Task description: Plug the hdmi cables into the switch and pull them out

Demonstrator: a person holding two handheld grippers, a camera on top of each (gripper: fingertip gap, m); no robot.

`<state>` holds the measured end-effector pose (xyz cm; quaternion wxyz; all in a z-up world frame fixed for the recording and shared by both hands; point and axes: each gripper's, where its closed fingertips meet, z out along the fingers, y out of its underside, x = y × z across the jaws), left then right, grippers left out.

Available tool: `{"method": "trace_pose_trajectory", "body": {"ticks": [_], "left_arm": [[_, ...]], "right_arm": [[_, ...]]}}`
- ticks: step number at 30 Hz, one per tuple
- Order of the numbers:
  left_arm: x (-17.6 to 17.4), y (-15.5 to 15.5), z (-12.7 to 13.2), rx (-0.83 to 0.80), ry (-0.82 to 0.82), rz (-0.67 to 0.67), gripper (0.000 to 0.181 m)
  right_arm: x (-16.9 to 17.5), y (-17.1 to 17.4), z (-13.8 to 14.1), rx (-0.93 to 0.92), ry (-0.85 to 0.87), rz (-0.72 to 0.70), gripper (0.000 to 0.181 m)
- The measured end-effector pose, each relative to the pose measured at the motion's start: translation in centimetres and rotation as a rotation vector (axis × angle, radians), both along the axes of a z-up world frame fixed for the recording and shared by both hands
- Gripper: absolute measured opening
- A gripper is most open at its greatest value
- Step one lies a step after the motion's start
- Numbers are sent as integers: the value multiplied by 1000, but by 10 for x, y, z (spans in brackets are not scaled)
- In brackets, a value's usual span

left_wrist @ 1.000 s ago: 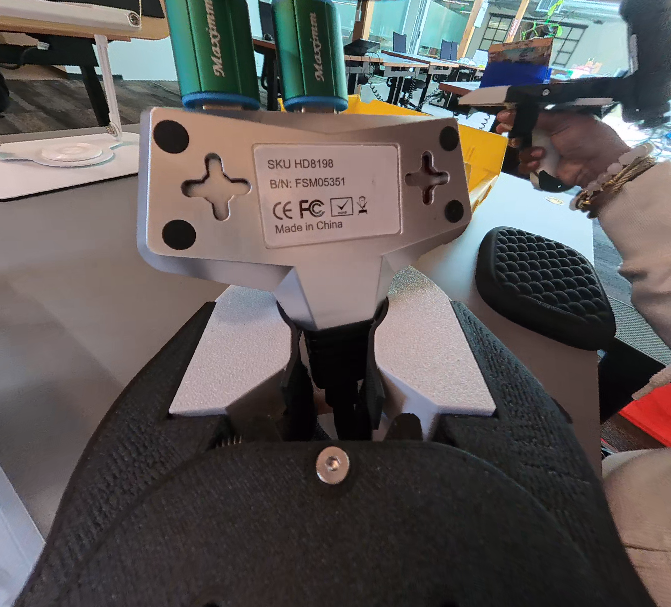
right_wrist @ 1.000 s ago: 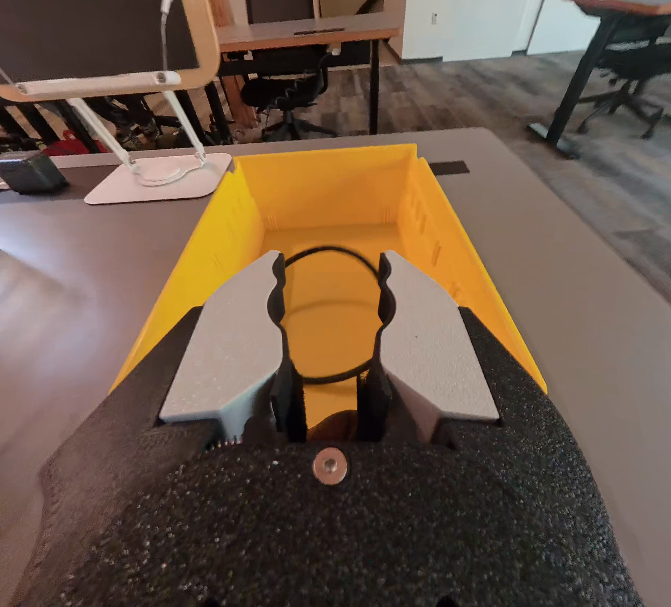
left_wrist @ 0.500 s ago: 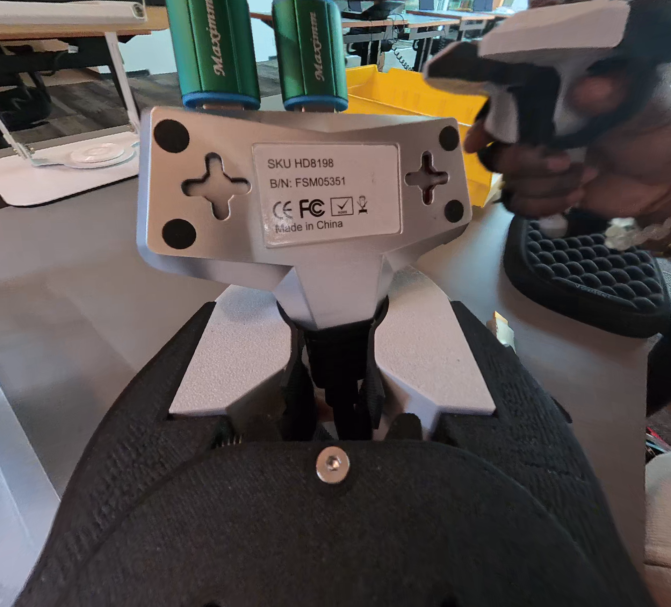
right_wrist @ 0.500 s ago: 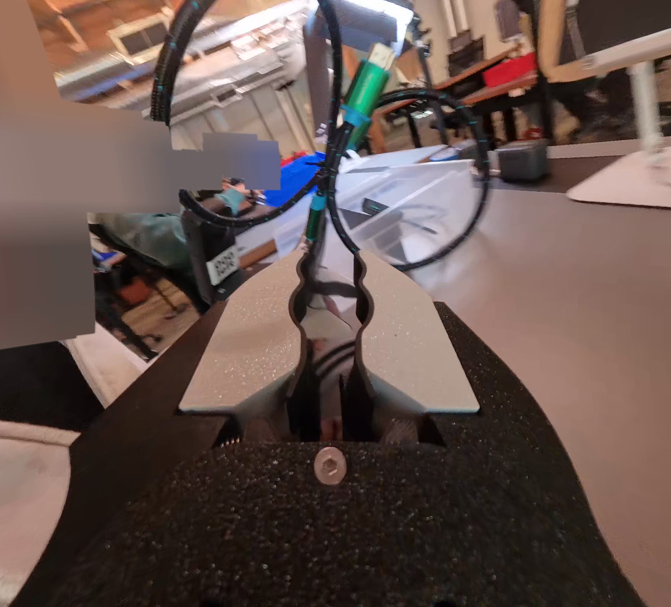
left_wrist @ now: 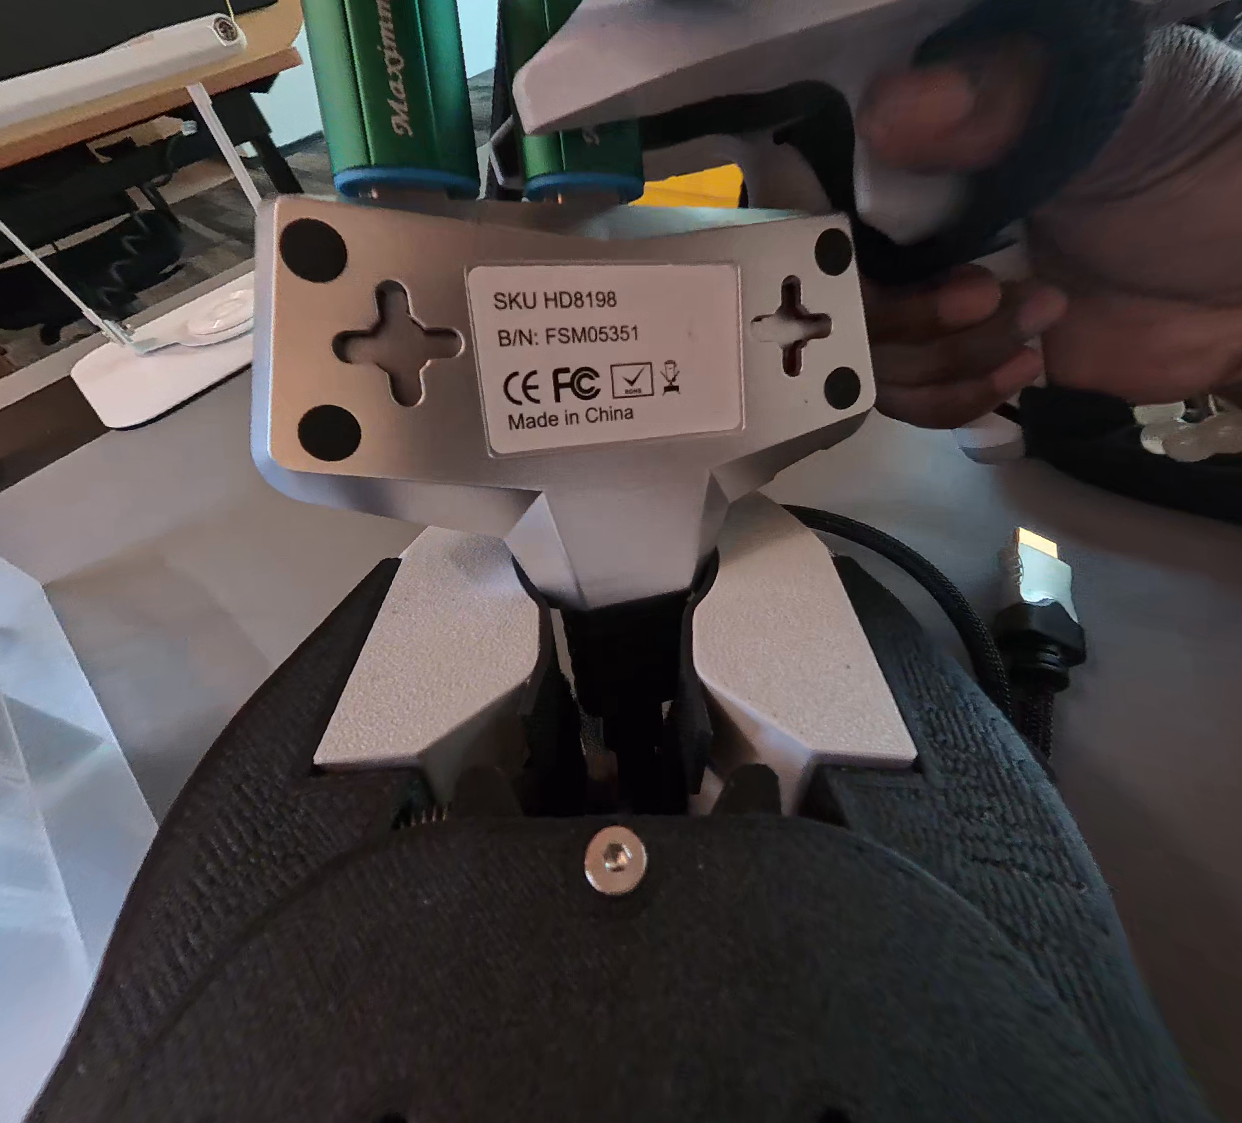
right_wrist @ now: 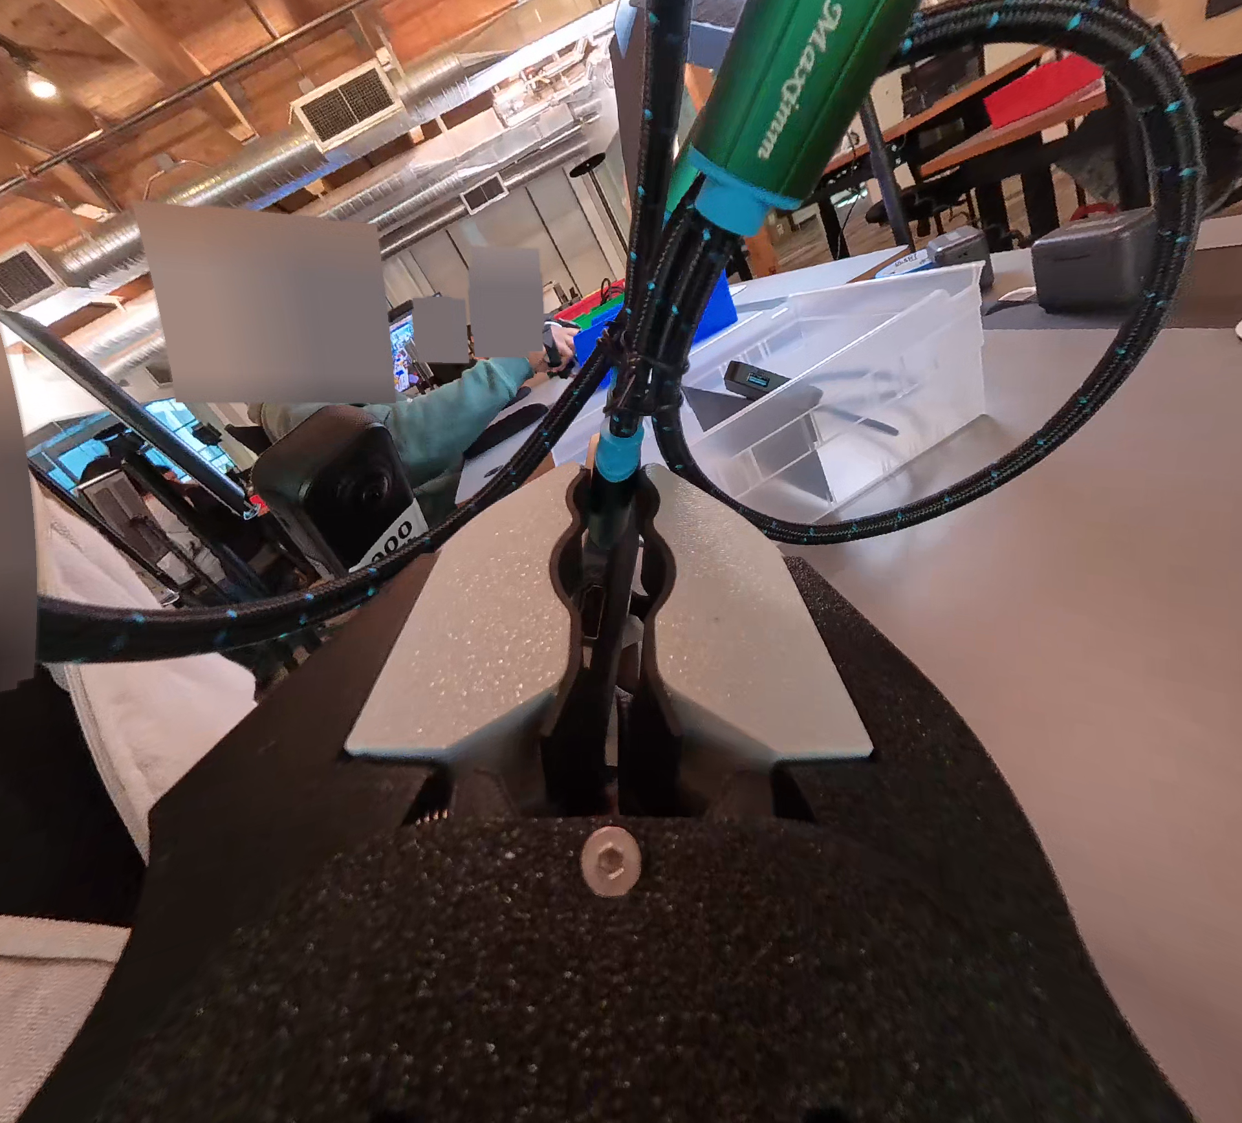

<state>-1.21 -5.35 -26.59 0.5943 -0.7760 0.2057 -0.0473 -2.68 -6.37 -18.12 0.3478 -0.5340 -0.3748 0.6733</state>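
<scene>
My left gripper (left_wrist: 618, 553) is shut on the black neck of the silver HDMI switch (left_wrist: 558, 351) and holds it up, underside toward the camera. Two green HDMI plugs stand in its top edge: the left plug (left_wrist: 390, 76) is in full view, the right plug (left_wrist: 581, 163) is partly covered. My right gripper (left_wrist: 679, 49) reaches in from the right over that plug. In the right wrist view my right gripper (right_wrist: 608, 486) is shut on this plug (right_wrist: 608, 499), seen edge-on. Another green plug (right_wrist: 800, 82) sticks up free among loops of black braided cable (right_wrist: 1008, 472).
A yellow bin (left_wrist: 692, 187) stands behind the switch. A white stand base (left_wrist: 168, 365) is at the left. A loose black connector (left_wrist: 1038, 627) lies on the grey table at the right. A clear plastic bin (right_wrist: 874, 365) and a grey case (right_wrist: 1089, 271) sit farther off.
My right gripper swung away from the yellow bin, came across to the switch and closed on the right-hand green plug. The left gripper kept hold of the switch.
</scene>
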Motion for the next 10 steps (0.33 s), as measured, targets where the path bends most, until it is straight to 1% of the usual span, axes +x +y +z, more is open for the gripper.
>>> {"method": "trace_pose_trajectory", "body": {"ticks": [3,5,6,10], "left_arm": [[0,2,-4,-26,9,7,36],[0,2,-6,-38,6,4,27],[0,2,-6,-42,8,1,26],[-1,0,-8,-50,-9,-7,25]], "right_arm": [[2,5,-2,-15,30,-58,12],[6,11,-1,-67,72,-89,11],[7,12,-1,-74,76,-95,11],[8,12,3,-29,80,-128,12]]}}
